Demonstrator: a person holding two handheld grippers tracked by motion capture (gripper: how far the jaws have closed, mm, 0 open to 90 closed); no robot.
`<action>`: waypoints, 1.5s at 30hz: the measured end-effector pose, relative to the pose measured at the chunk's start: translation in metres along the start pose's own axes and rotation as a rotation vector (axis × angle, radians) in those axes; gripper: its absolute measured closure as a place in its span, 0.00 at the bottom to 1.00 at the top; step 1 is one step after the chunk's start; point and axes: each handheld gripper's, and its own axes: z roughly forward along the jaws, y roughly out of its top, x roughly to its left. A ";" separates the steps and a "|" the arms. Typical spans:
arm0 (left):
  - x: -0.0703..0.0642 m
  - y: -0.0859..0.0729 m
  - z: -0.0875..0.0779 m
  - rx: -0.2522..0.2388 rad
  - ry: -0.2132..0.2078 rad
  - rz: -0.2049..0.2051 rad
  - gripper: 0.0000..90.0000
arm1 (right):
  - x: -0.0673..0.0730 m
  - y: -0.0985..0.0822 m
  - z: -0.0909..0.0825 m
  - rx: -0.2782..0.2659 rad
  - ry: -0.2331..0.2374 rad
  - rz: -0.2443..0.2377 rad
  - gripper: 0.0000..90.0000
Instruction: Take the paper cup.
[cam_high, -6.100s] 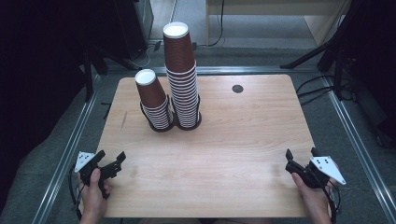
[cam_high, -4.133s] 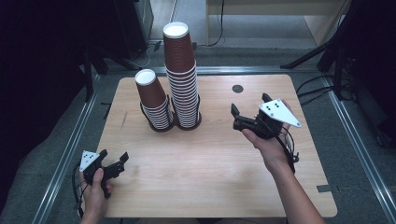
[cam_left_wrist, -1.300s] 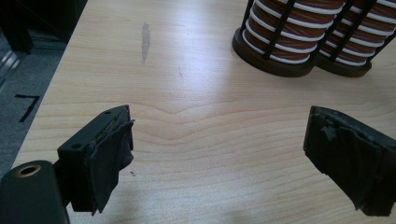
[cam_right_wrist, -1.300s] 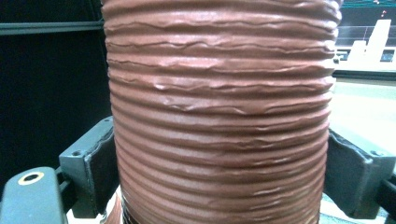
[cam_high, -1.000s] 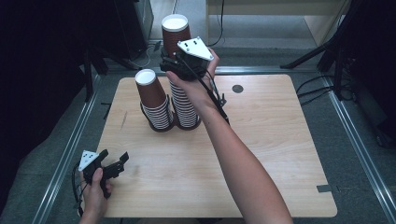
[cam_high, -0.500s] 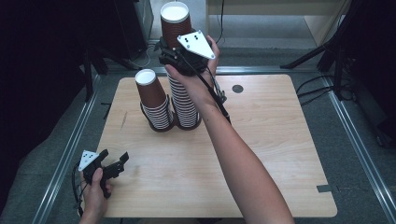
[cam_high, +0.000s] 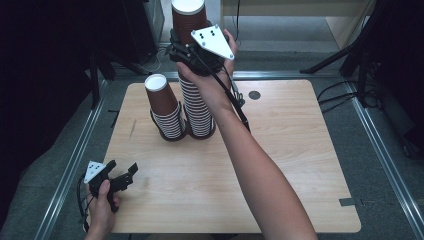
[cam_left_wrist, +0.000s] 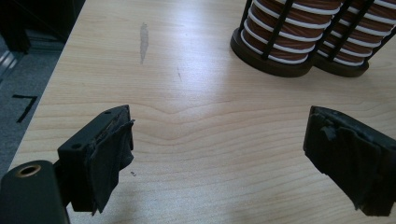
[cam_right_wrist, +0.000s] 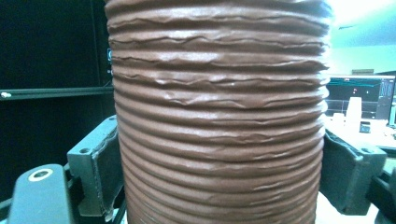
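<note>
At the far side of a pale wooden desk (cam_high: 280, 165), the right tool (cam_high: 192, 50) is clamped on the ribbed brown cup (cam_high: 188, 17) that tops the taller of two stacks, a person's right arm stretching across the desk to reach it. The right gripper view shows the jaws pressed against either side of the cup's (cam_right_wrist: 219, 116) corrugated wall. The jaws have just been closing, with the cup between them. The tall stack (cam_high: 196, 107) of white-rimmed brown cups stands below the gripped one in a dark wire holder, and the shorter stack (cam_high: 166, 112) stands just beside it, to its left in the high view, in a holder of its own; the two holder bases (cam_left_wrist: 299, 63) meet at the desk surface in the left gripper view. At the near left corner of the desk, the left tool (cam_high: 117, 180) rests in the person's left hand (cam_high: 100, 212), well apart from both stacks, its jaws standing wide with nothing but bare wood between them. A small dark round disc (cam_high: 254, 95) sits in the desk to the right of the stacks.
</note>
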 end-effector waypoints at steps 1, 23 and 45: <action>0.000 0.000 0.000 0.000 0.000 -0.001 0.09 | 0.001 0.004 0.000 0.000 0.001 -0.005 0.16; 0.000 0.000 0.000 -0.001 0.004 -0.001 0.09 | -0.030 0.038 -0.015 -0.049 -0.041 0.047 0.16; -0.001 0.000 0.000 -0.002 0.009 -0.001 0.09 | -0.083 0.017 -0.055 -0.016 -0.131 0.012 0.15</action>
